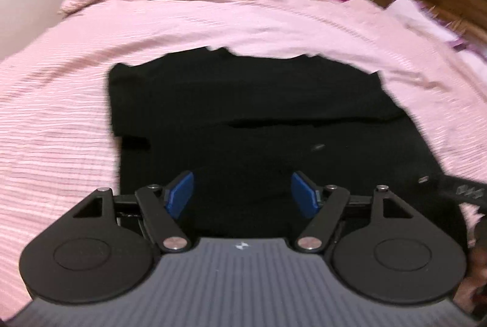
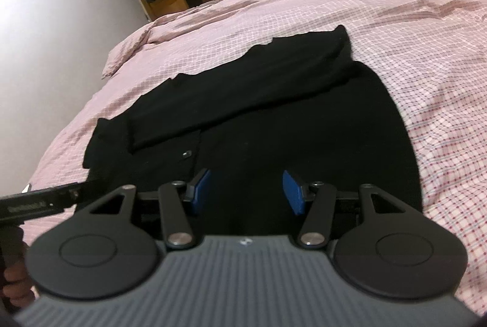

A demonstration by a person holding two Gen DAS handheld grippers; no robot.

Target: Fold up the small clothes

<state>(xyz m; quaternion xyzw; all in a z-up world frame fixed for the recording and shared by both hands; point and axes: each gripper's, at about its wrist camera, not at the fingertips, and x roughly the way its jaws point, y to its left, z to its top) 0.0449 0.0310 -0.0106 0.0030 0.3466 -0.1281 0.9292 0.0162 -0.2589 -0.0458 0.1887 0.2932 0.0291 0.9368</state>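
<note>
On the bed's pink checked cover (image 2: pixel 395 32) lay the black garment (image 2: pixel 274 114), a sleeve folded across it. Both the left hand-held gripper (image 1: pixel 242 194) and the right hand-held gripper (image 2: pixel 246 190) hung above it, jaws spread, gripping nothing.

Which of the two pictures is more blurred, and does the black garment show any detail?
Left wrist view: motion blur smears the pink bedcover; the black garment is nearly featureless. Right wrist view: sharper, the cover's checks and a button readable; both bend at the edges.

One black garment (image 1: pixel 243 114), two grippers (image 1: pixel 242 193)
</note>
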